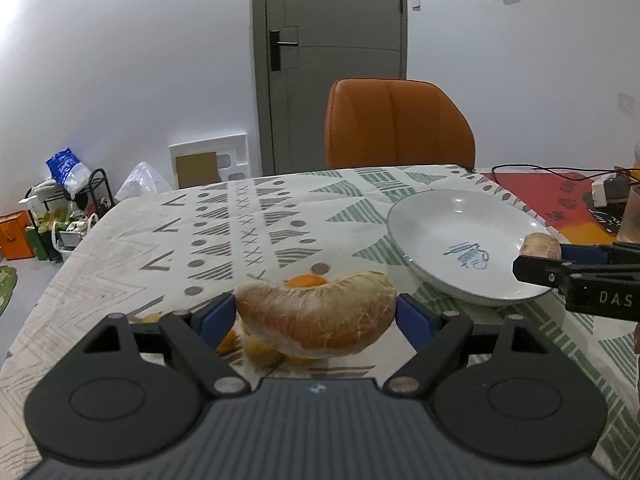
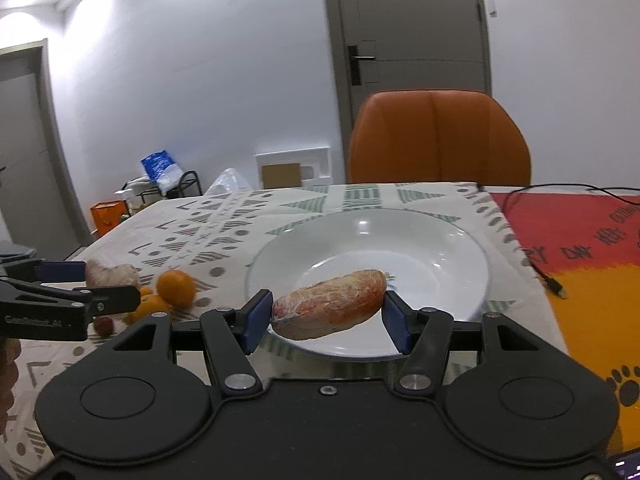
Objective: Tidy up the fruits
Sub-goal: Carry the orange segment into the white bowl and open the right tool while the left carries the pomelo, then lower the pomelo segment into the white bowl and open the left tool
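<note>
My left gripper point(image 1: 316, 314) is shut on a peeled pomelo segment point(image 1: 316, 316) and holds it above the patterned tablecloth, left of the white plate point(image 1: 448, 216). Under it lie an orange point(image 1: 306, 281) and small yellow fruits point(image 1: 260, 352). My right gripper point(image 2: 328, 312) is shut on a second pomelo segment point(image 2: 330, 304) over the near rim of the plate point(image 2: 440, 248). In the left wrist view the right gripper point(image 1: 540, 258) reaches in from the right. In the right wrist view the left gripper point(image 2: 108, 282) sits at the left above an orange point(image 2: 176, 287) and small fruits point(image 2: 150, 304).
An orange chair point(image 1: 396, 124) stands behind the table. A red-orange mat point(image 2: 592, 264) with a black cable point(image 2: 540, 276) covers the table's right side. A charger and a cup point(image 1: 628, 216) stand at the far right. Clutter sits on the floor at left.
</note>
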`<act>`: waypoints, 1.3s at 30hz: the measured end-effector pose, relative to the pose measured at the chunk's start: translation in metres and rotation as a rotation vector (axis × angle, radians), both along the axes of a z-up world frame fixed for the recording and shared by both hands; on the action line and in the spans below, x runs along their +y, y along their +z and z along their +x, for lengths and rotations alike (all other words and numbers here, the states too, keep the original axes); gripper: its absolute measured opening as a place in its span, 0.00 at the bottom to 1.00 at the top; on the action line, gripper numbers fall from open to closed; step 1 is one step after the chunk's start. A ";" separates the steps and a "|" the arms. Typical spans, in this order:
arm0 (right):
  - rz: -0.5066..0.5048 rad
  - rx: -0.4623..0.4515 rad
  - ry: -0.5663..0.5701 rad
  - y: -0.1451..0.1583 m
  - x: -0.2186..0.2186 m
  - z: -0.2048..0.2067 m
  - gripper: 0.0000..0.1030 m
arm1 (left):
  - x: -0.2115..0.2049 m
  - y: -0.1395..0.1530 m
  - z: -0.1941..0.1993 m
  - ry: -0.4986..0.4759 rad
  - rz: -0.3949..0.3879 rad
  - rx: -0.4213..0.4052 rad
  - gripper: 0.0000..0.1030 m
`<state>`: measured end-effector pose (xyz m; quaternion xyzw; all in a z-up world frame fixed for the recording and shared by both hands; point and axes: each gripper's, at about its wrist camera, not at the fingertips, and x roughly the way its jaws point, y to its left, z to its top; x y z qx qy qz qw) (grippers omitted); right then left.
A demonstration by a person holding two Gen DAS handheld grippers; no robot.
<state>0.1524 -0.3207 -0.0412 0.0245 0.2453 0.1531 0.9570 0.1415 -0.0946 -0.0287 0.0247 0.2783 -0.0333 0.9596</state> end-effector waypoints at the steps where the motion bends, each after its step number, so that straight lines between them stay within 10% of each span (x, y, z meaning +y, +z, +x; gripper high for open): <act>1: 0.003 0.000 -0.007 0.000 -0.003 0.001 0.56 | -0.003 0.000 0.001 -0.003 0.001 0.000 0.83; 39: 0.093 0.001 -0.117 -0.011 -0.064 0.001 0.68 | -0.083 0.002 0.048 -0.128 0.040 -0.007 0.83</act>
